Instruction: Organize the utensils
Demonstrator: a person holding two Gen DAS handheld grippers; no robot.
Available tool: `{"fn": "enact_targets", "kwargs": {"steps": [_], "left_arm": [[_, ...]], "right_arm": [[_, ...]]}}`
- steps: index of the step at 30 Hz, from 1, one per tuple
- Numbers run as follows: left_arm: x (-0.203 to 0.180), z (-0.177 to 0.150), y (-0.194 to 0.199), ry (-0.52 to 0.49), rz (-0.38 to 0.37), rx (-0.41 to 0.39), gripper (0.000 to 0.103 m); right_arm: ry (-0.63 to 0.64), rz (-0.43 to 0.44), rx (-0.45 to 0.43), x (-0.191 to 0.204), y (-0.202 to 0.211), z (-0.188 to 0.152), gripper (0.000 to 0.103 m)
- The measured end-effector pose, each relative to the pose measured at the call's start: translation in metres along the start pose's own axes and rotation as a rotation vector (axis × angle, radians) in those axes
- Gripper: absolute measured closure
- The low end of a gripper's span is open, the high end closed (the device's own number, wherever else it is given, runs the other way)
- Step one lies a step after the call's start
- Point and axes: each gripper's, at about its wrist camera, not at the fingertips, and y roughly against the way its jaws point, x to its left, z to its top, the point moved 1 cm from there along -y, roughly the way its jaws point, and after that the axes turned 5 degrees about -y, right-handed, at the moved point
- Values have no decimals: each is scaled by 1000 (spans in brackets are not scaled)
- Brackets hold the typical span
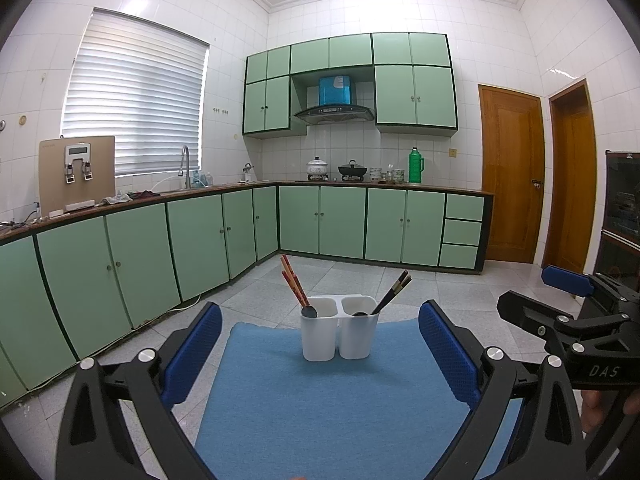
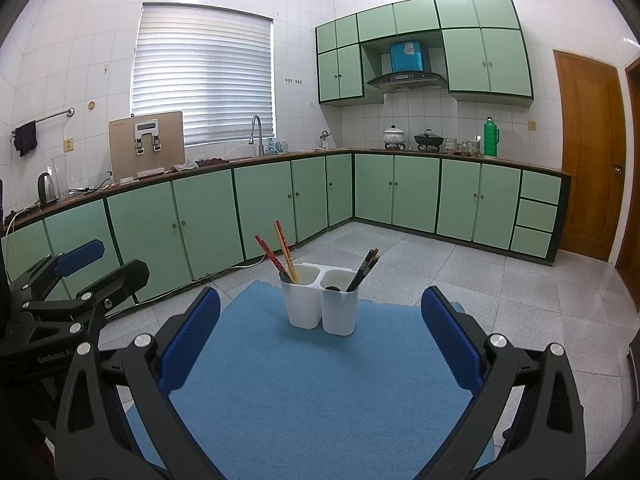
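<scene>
A white two-compartment utensil holder [image 1: 339, 334] [image 2: 322, 307] stands upright on a blue mat [image 1: 320, 400] [image 2: 312, 380]. Its left compartment holds red and tan chopsticks [image 1: 293, 282] [image 2: 280, 256] and a dark spoon [image 1: 309, 311]. Its right compartment holds black chopsticks [image 1: 394, 290] [image 2: 364, 269] and another dark spoon [image 1: 360, 313]. My left gripper [image 1: 320, 344] is open and empty, short of the holder. My right gripper [image 2: 320, 336] is open and empty, also short of it. The right gripper also shows at the right edge of the left wrist view [image 1: 568, 304]; the left gripper shows at the left of the right wrist view [image 2: 80, 276].
The mat lies on a raised surface over a grey tiled floor [image 2: 500, 292]. Green cabinets [image 1: 200, 236] line the back and left walls under a countertop with a sink, pots and a green thermos [image 1: 416, 165]. Wooden doors [image 1: 510, 176] stand at right.
</scene>
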Motion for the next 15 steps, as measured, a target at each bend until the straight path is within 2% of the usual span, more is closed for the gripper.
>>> {"fn": "enact_targets", "kwargs": {"steps": [15], "left_arm": [[2,0,-2,3,-2,4,6]], "right_arm": [[1,-1,2,0,-1,-2,5]]}}
